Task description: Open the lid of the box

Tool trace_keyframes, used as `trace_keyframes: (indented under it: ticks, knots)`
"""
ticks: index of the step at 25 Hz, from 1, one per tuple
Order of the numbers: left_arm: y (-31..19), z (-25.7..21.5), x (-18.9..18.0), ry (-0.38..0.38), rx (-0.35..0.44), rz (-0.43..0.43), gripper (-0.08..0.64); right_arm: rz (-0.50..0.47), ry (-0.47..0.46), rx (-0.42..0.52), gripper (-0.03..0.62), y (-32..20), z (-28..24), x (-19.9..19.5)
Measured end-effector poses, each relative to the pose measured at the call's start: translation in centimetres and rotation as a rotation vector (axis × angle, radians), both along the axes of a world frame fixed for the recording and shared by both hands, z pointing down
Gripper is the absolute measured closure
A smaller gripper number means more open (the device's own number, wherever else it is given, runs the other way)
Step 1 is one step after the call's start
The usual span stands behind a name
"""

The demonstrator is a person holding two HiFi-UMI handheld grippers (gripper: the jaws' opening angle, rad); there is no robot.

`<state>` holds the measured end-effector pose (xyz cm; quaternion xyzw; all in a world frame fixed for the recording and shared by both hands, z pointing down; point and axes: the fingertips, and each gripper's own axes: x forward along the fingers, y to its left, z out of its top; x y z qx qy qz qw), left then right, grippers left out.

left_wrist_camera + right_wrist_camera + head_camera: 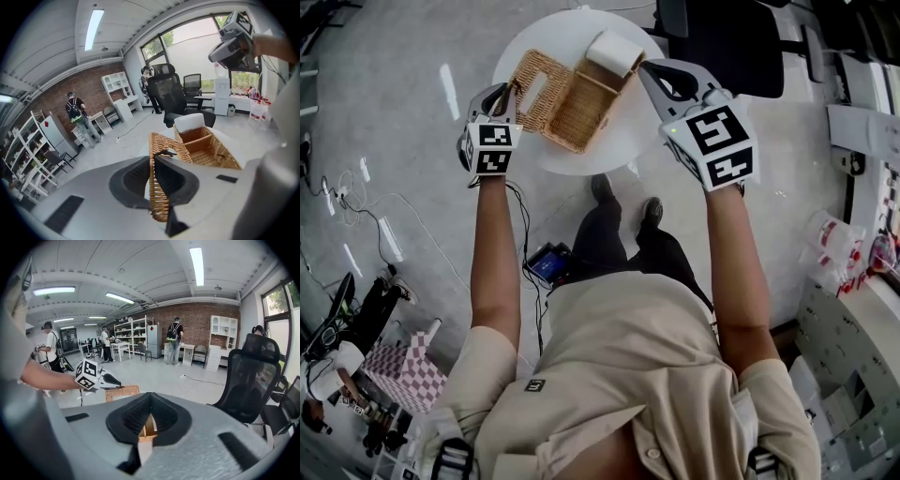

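A wicker box (584, 111) stands on a round white table (553, 33), and its wicker lid (536, 84) is swung up and out to the left. My left gripper (514, 96) is shut on the lid's free edge. In the left gripper view the lid (157, 187) runs edge-on between the jaws, with the open box (208, 151) behind it. A white block (614, 52) sits at the box's far end. My right gripper (644, 67) hangs raised over the box's right end, jaws together with nothing in them. Wicker (147, 427) shows through their slit.
A black office chair (731, 42) stands just behind the table. My feet are at the table's near edge, beside a small lit device (548, 264) and cables on the floor. Several people, shelves and desks are far off across the room (176, 341).
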<state>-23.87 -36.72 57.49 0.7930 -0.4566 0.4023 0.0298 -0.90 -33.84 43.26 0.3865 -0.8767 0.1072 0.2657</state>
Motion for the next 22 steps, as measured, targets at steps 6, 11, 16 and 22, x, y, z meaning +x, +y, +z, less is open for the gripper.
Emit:
trace_keyframes:
  ticks: [6,11,16,22]
  knots:
    - [-0.4,0.6,-0.5,-0.012,-0.023,-0.004,0.529,-0.017,0.007,0.013,0.6,0.4,-1.2,-0.5]
    - [-0.5,1.4,-1.0,-0.032,-0.05,-0.001,0.529,-0.029,0.015,0.025,0.6,0.9,-2.5,-0.7]
    - [-0.4,3.4,-2.4,-0.056,-0.098,-0.018,0.529,-0.044,0.027,0.033,0.6,2.0,-3.3,-1.0]
    - [-0.3,4.5,-2.7,-0.072,-0.134,-0.034,0.528,-0.058,0.034,0.038,0.6,2.8,-4.0,-0.8]
